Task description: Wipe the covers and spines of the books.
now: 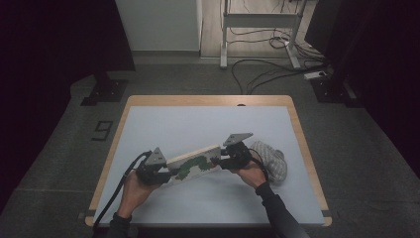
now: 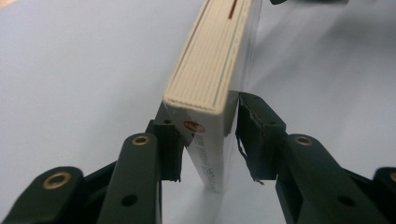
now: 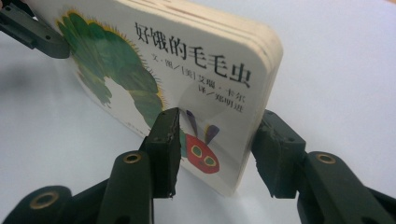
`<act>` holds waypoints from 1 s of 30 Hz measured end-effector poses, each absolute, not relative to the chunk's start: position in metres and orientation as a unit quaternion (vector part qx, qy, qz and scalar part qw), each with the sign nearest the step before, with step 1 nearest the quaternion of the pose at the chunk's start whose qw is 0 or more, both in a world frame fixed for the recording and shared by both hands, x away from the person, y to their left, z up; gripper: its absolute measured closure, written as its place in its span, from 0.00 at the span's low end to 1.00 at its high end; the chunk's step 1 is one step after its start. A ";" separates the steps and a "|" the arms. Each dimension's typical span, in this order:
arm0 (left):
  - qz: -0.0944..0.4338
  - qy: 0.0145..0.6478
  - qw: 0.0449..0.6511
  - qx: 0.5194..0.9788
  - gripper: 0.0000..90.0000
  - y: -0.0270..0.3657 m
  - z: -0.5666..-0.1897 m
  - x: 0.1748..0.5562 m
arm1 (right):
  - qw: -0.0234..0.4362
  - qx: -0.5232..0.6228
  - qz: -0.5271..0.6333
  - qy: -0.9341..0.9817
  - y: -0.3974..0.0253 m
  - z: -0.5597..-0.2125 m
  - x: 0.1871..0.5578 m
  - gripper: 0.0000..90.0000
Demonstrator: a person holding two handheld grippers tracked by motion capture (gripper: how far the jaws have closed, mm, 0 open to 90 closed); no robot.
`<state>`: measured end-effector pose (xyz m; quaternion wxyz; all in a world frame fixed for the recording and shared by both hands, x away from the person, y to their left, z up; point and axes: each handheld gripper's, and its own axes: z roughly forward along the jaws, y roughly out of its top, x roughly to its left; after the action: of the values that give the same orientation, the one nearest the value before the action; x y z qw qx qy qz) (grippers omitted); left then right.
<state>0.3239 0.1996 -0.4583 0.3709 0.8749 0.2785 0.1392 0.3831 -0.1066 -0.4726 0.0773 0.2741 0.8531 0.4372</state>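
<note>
A thick board book (image 1: pixel 193 163) with a green caterpillar and Chinese title on its white cover stands tilted on its long edge over the pale blue table top (image 1: pixel 198 124). My left gripper (image 1: pixel 166 173) is shut on its left end; in the left gripper view the book (image 2: pixel 210 60) runs away from me, its spine end between the jaws of that gripper (image 2: pixel 205 130). My right gripper (image 1: pixel 220 161) is shut on the right end. In the right gripper view the cover (image 3: pixel 140 70) faces me, its lower corner inside that gripper (image 3: pixel 215 140), and the left gripper's jaw (image 3: pixel 28 28) shows at the far end.
A crumpled grey-and-white patterned cloth (image 1: pixel 270 158) lies just right of my right hand. The table has a wooden rim (image 1: pixel 208 100). Cables (image 1: pixel 267 74) and stand feet lie on the floor beyond the far edge.
</note>
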 end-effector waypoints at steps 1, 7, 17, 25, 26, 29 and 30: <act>0.142 0.280 0.369 0.875 0.69 0.200 -0.458 0.324 | 0.080 0.274 0.437 0.853 -0.106 -0.472 0.383 0.58; 0.157 0.289 0.369 0.870 0.69 0.200 -0.454 0.328 | 0.099 0.269 0.433 0.854 -0.102 -0.468 0.385 0.58; 0.171 0.302 0.368 0.863 0.67 0.200 -0.457 0.337 | 0.115 0.268 0.435 0.852 -0.098 -0.468 0.394 0.58; 0.174 0.305 0.376 0.857 0.59 0.204 -0.455 0.337 | 0.105 0.274 0.440 0.848 -0.099 -0.475 0.397 0.59; 0.176 0.306 0.378 0.856 0.59 0.206 -0.453 0.336 | 0.106 0.274 0.440 0.849 -0.099 -0.475 0.397 0.59; 0.176 0.310 0.385 0.851 0.63 0.211 -0.449 0.335 | 0.109 0.275 0.437 0.849 -0.098 -0.475 0.398 0.60; 0.174 0.313 0.388 0.849 0.64 0.213 -0.449 0.335 | 0.109 0.275 0.438 0.849 -0.098 -0.475 0.398 0.60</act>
<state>0.3352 0.2126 -0.4486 0.3885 0.8490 0.3130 0.1740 0.3984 -0.0983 -0.4755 0.1091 0.2750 0.8490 0.4378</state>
